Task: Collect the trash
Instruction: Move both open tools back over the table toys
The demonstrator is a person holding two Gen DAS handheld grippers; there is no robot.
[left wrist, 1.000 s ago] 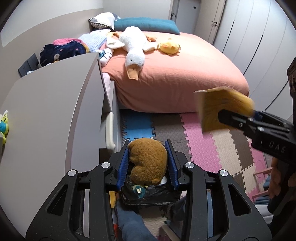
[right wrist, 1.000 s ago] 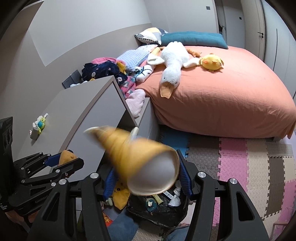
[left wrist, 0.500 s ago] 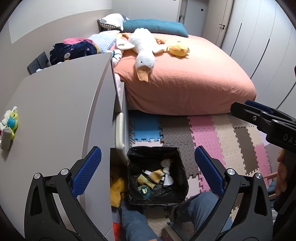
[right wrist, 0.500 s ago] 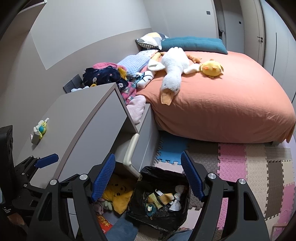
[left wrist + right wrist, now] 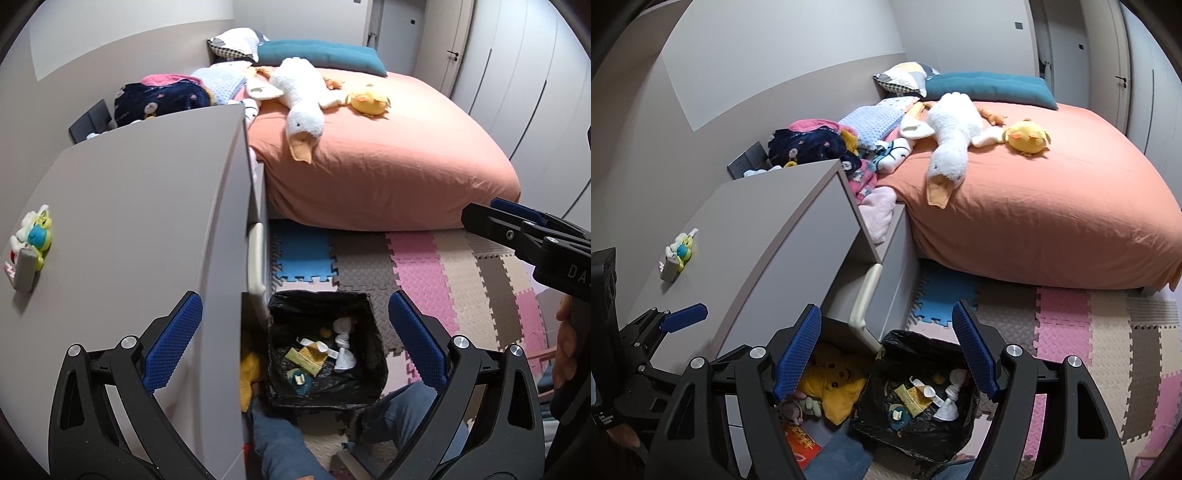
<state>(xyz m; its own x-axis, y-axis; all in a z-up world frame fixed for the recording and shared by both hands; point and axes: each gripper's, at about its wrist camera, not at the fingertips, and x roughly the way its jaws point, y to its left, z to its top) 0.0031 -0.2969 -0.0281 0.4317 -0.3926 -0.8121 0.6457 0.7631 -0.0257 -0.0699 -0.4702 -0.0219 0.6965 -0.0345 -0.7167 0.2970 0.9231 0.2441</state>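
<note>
The orange bed [image 5: 388,155] with a white goose plush [image 5: 303,99] fills the far side, and a grey cabinet [image 5: 140,206] stands beside it with a small toy [image 5: 31,243] near its left edge. On the foam floor mat [image 5: 424,266], against the cabinet's front corner, sits the black-lined bin [image 5: 280,369] with the trash [image 5: 321,354] lying inside it. Above the bin, the left gripper [image 5: 293,339] and right gripper [image 5: 886,354] are both spread wide, holding and touching nothing.
</note>
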